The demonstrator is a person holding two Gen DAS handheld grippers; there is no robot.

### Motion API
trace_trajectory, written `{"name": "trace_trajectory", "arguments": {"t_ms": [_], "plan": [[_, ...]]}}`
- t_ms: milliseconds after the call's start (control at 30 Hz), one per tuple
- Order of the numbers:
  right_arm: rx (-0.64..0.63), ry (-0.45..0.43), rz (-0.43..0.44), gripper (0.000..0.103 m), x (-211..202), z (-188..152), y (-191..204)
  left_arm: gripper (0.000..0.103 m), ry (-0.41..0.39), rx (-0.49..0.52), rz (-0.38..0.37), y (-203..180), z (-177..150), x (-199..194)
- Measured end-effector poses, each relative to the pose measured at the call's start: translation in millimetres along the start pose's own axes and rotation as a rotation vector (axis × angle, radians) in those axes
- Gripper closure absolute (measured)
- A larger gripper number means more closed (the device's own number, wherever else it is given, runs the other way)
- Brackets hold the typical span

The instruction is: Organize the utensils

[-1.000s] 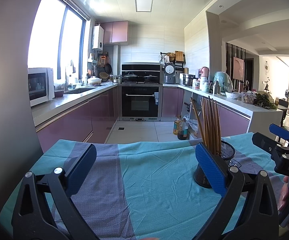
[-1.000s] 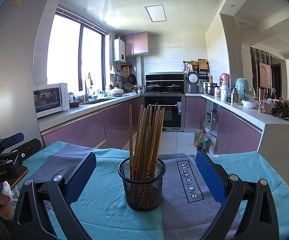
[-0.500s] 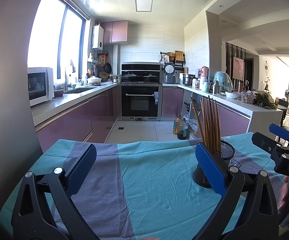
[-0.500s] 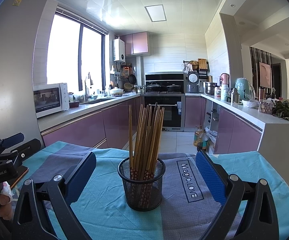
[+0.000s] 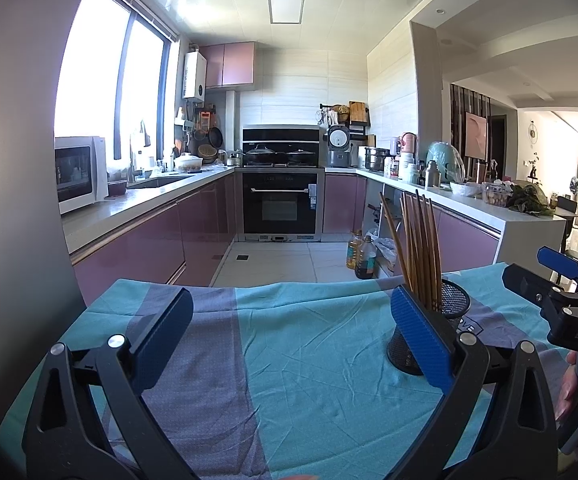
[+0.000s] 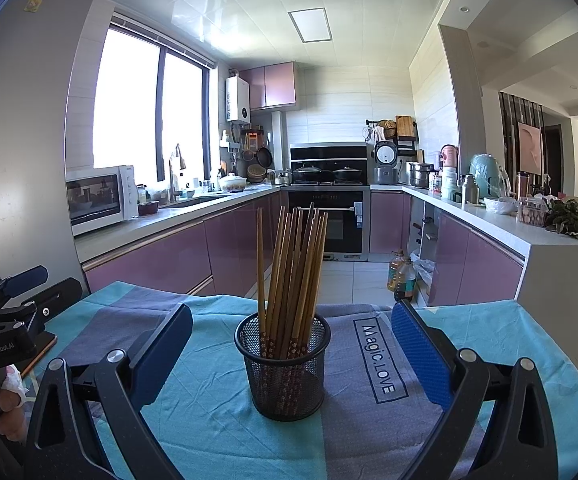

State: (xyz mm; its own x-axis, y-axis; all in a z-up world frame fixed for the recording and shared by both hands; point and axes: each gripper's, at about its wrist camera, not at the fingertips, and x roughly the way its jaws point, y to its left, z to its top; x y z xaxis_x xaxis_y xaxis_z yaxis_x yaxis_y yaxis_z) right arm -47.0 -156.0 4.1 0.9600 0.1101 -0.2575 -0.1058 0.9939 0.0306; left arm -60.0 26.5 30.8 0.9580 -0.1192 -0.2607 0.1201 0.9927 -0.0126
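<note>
Teal-and-purple cloth (image 6: 217, 412) covers the desk. Going left to right: left gripper (image 5: 289, 344) hovers over bare cloth, fingers (image 5: 161, 332) spread wide, holding nothing. Right gripper (image 6: 289, 356) is likewise wide & empty, aimed straight at the black mesh cup (image 6: 285, 368), which stands upright near mid-desk w/ a bundle of wooden chopsticks (image 6: 289, 268) already standing inside. No loose utensils visible on the cloth, so the sorting looks done, or else not yet begun; can't tell which.
</note>
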Motion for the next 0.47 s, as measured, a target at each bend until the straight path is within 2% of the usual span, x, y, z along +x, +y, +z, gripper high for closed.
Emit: {"name": "trace_trajectory", "arguments": {"t_ms": [200,333,400,467], "plan": [[-0.002,0.001,-0.001,0.007,1,-1,-1,0.006,0.011,0.02,-0.003,-3,-2,3],[-0.003,0.024,-0.029,0.007,5,-6,-12,0.006,0.06,-0.003,0.006,5,-5,12],[0.002,0.068,-0.056,0.007,13,-9,-26,0.006,0.088,-0.021,0.009,13,-7,19],[0.009,0.152,-0.104,0.007,28,-17,-47,0.006,0.12,-0.027,0.012,20,-10,29]]}}
